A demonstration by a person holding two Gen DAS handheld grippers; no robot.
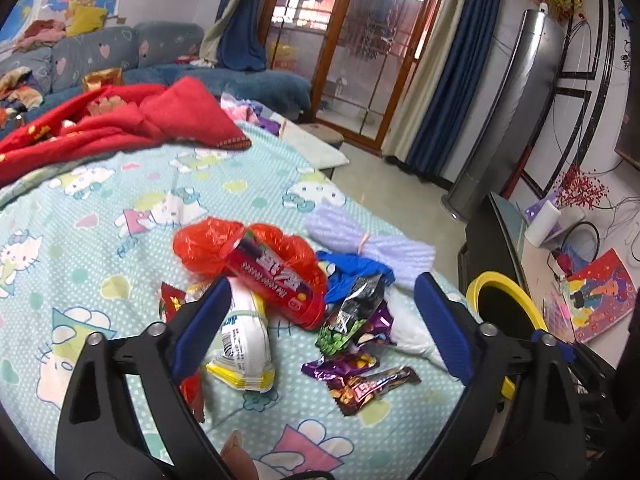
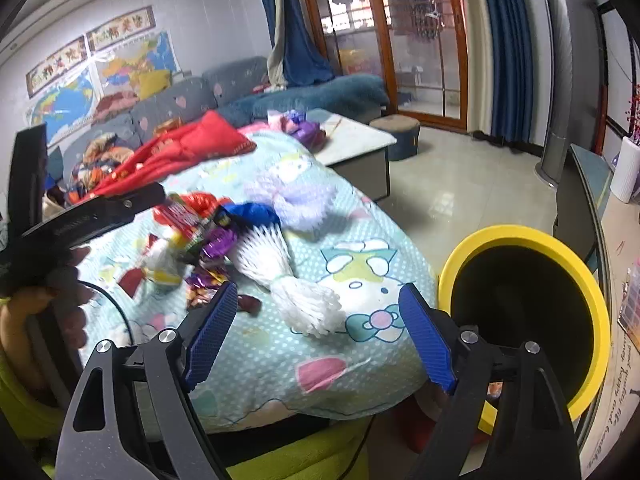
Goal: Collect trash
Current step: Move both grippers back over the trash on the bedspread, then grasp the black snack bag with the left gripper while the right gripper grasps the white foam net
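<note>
A pile of trash lies on the Hello Kitty sheet (image 1: 100,208): a red snack tube (image 1: 276,284), a red plastic bag (image 1: 208,246), a white and yellow packet (image 1: 246,352), a green and black wrapper (image 1: 348,316), purple and brown wrappers (image 1: 360,380) and a blue bag (image 1: 352,270). My left gripper (image 1: 322,320) is open above the pile, holding nothing. My right gripper (image 2: 316,332) is open and empty over a white foam net (image 2: 296,292) near the bed's edge. A yellow-rimmed black bin (image 2: 524,304) stands right of the bed; it also shows in the left wrist view (image 1: 504,300).
A lilac foam net (image 1: 360,236) lies behind the pile. A red blanket (image 1: 120,124) covers the far part of the bed. A sofa (image 1: 160,52), a low table (image 2: 352,136), a stool (image 2: 396,128) and a tiled floor lie beyond. A cluttered shelf (image 1: 580,280) is at right.
</note>
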